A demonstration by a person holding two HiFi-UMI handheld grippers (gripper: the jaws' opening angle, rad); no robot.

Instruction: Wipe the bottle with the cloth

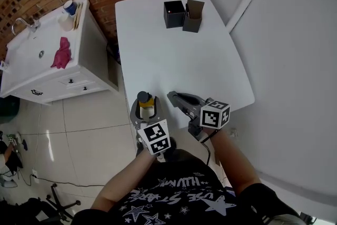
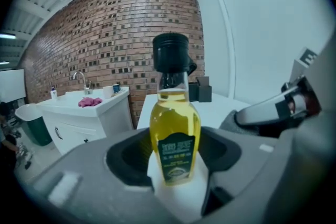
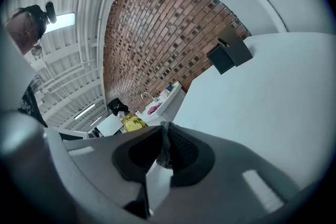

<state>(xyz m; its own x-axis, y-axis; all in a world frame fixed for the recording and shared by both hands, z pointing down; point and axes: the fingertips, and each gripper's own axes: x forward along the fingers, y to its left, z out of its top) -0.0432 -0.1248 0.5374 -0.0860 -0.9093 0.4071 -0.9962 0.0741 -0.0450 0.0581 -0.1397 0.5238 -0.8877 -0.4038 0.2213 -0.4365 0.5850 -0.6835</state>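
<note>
A clear bottle point(image 1: 145, 99) of yellow oil with a black cap stands upright between the jaws of my left gripper point(image 1: 146, 109), by the near left corner of the white table point(image 1: 174, 60). In the left gripper view the bottle point(image 2: 175, 136) fills the gap between the jaws and both sides bear on its body. My right gripper point(image 1: 174, 96) is just right of the bottle, level with it. It is shut on a thin grey cloth point(image 3: 164, 145), whose edge sticks up between the jaws.
A black box point(image 1: 174, 13) and a brown box point(image 1: 192, 16) stand at the table's far end. Left of the table is a white sink cabinet point(image 1: 79, 79) with a pink rag point(image 1: 61, 54), a faucet point(image 1: 23, 22) and a cup point(image 1: 70, 7). A tiled floor lies between them.
</note>
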